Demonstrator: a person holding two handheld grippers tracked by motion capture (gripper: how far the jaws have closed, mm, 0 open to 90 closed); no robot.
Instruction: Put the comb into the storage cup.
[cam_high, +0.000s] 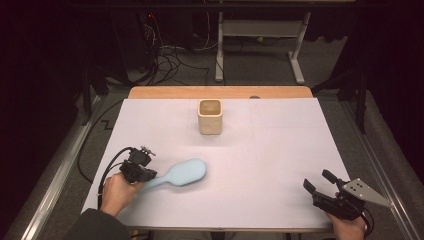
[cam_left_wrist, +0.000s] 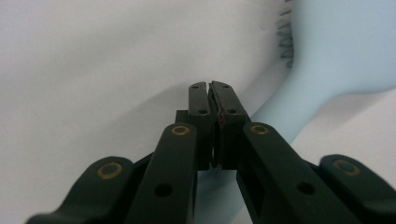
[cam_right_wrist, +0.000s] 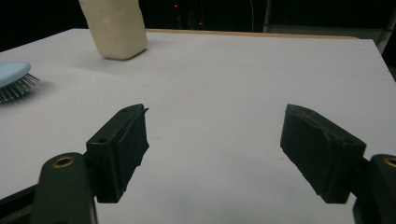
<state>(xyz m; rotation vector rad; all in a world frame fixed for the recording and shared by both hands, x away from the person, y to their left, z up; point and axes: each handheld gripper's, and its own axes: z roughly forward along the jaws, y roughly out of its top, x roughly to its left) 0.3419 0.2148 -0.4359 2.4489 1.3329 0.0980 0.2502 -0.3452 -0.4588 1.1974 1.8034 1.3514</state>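
A light blue hairbrush (cam_high: 185, 172) lies bristles down on the white table cover, its handle pointing to the near left. My left gripper (cam_high: 150, 175) sits over the end of that handle. In the left gripper view its jaws (cam_left_wrist: 210, 86) are pressed together with nothing visible between the pads, and the brush handle (cam_left_wrist: 299, 107) runs beneath and past them to the right. My right gripper (cam_high: 317, 179) rests near the front right corner, open and empty (cam_right_wrist: 215, 126). The brush's bristled head (cam_right_wrist: 11, 74) lies far to its left.
A cream square cup (cam_high: 210, 116) stands upright at the back middle of the table, also visible in the right gripper view (cam_right_wrist: 116, 28). The white cover (cam_high: 280, 150) spans the table, with a wooden edge (cam_high: 220, 92) at the back. Cables and desk legs lie beyond.
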